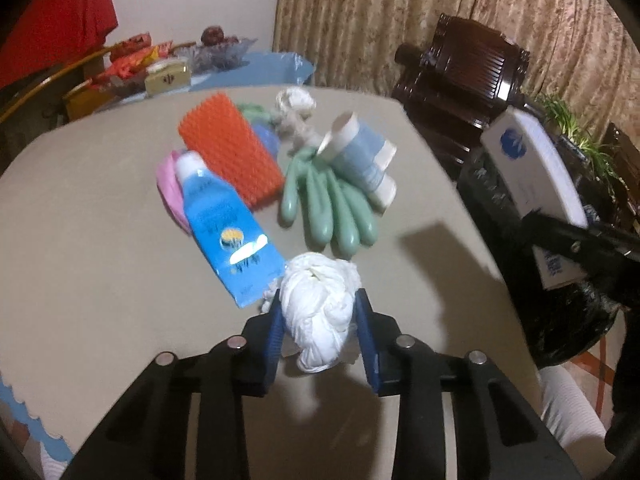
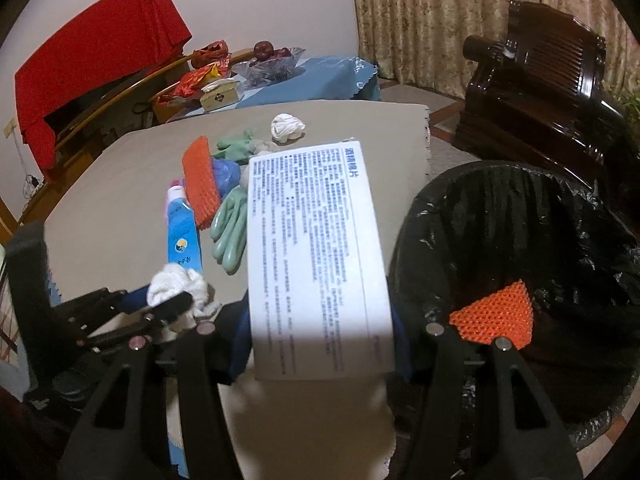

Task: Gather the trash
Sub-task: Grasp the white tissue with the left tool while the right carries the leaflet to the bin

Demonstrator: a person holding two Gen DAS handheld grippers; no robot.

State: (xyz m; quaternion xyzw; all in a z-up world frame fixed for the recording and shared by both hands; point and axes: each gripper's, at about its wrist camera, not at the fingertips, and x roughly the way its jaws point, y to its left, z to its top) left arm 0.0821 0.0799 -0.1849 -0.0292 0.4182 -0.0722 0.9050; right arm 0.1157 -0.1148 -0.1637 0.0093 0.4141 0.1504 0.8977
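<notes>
Two grippers are loaded at once, and that is where your risk lies. Your left gripper (image 1: 320, 332) pinches a crumpled white tissue wad (image 1: 318, 316) between its blue pads, just above the near part of the tan table (image 1: 80, 240). Your right gripper (image 2: 320, 340) clamps a flat white printed box (image 2: 316, 256) by its near end, the box reaching out over the table edge beside the black-lined trash bin (image 2: 520, 248).

An orange mesh piece (image 2: 494, 316) already lies inside the bin. More clutter waits on the table: a blue tube (image 1: 224, 236), an orange spiky brush (image 1: 230, 152), green rubber gloves (image 1: 328, 208), another tissue ball (image 1: 294, 100) and a pale blue bottle (image 1: 360, 152).

Held only at one end, the box could pivot or slide out of the jaws if you swing fast. Released too early, it may strike the bin rim and fall to the floor. The tissue is soft and loosely gripped; part of it seems to hang below the pads, though blur makes this uncertain, so it could slip. Your two grippers sit close together, so crossing toward the bin risks a collision.
</notes>
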